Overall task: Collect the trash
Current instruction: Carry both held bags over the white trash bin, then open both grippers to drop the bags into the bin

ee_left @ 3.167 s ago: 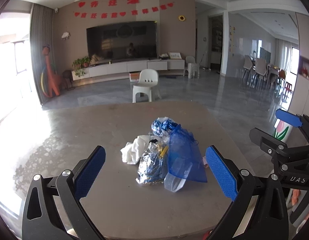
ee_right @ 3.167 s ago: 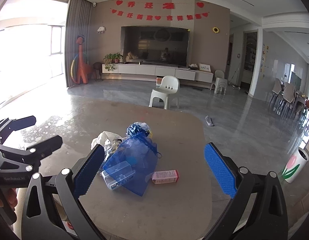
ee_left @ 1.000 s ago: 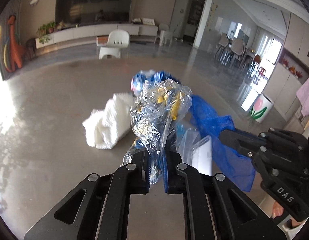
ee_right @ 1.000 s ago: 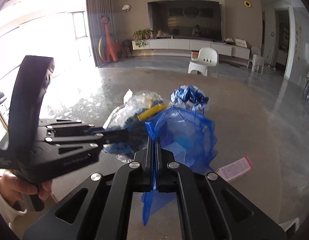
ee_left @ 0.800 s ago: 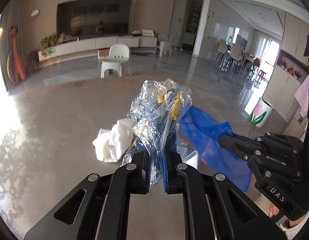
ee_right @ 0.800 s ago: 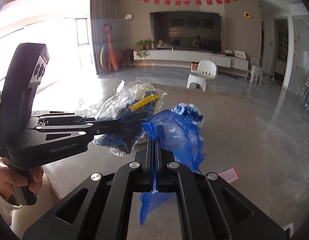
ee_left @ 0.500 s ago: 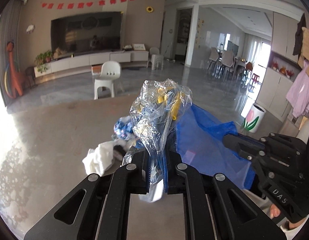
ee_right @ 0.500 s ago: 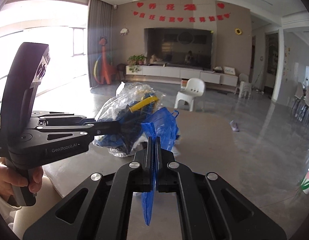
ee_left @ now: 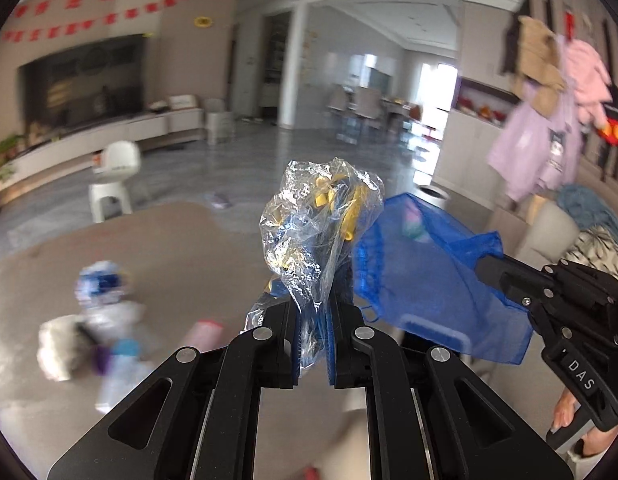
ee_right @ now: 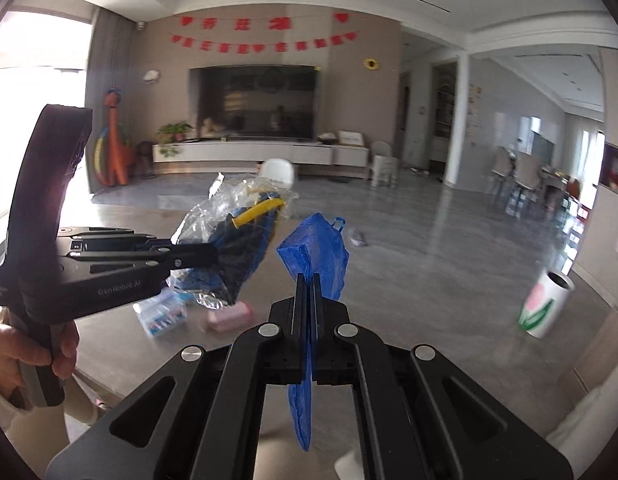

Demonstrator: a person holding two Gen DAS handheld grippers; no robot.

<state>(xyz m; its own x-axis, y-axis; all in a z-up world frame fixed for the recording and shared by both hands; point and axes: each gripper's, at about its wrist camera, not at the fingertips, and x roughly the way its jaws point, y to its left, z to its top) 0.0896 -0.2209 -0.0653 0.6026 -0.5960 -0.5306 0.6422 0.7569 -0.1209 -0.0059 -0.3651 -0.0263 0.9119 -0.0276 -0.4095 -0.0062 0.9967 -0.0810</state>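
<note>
My left gripper (ee_left: pixel 313 332) is shut on a crumpled clear plastic wrapper (ee_left: pixel 321 232) with yellow and blue bits, held up above the table. To its right, my right gripper (ee_right: pixel 307 284) is shut on a blue mesh bag (ee_right: pixel 315 254); in the left wrist view that blue mesh bag (ee_left: pixel 425 280) hangs spread out from the right gripper (ee_left: pixel 485 264). The wrapper (ee_right: pixel 237 236) shows again in the right wrist view, in the left gripper (ee_right: pixel 213 254). On the table (ee_left: pixel 169 248) lie a white tissue wad (ee_left: pixel 57 344), a blue-white crumpled wrapper (ee_left: pixel 101 284), a pink carton (ee_right: pixel 229 316) and a clear plastic box (ee_right: pixel 161 314).
A white bin with a tulip print (ee_right: pixel 543 304) stands on the floor at the right. A white plastic chair (ee_left: pixel 115 180) is beyond the table. Clothes (ee_left: pixel 549 120) hang at the far right above a sofa (ee_left: pixel 581 232). A person's hand (ee_right: pixel 13 356) grips the left handle.
Both grippers have lifted their loads off the table and swung to the right. The clear box has dropped out of the blue mesh bag and lies on the table.
</note>
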